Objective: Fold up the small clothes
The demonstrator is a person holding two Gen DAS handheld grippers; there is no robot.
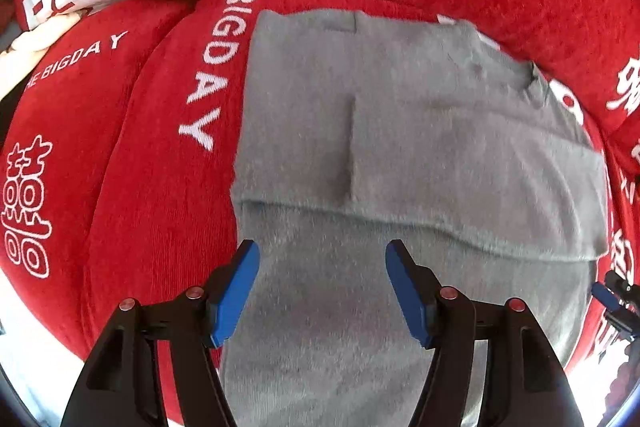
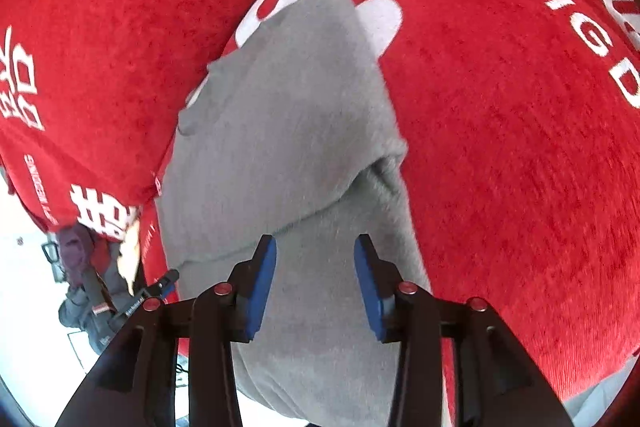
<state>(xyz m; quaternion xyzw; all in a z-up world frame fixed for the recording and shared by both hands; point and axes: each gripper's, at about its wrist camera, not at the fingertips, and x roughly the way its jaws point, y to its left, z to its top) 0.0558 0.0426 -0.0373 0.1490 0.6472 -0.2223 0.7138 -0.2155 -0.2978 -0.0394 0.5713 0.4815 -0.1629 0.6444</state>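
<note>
**One fold laid, both grippers let go**

Two grippers hang over a grey garment (image 1: 400, 147) that lies on a red cover (image 1: 140, 187) printed with white lettering. In the left wrist view the left gripper (image 1: 322, 295) points down at the cloth with its blue pads apart and nothing between them; the cloth below is not pinched. In the right wrist view the right gripper (image 2: 315, 287) also stands with its pads parted, a narrower gap, and only loose grey fabric shows beneath it.

As far as the pictures show, part of the folding is done. One layer of the garment lies doubled over the rest, its edge running across the cloth just ahead of both sets of fingers, and a second, upright edge in the upper layer suggests a flap already turned in. The bundle looks fairly flat and roughly rectangular, though its right-hand corner bunches a little.

What is left is a judgement: probably one more fold to halve the piece, or a smoothing of that corner. Whether other clothes wait nearby cannot be told.
</note>
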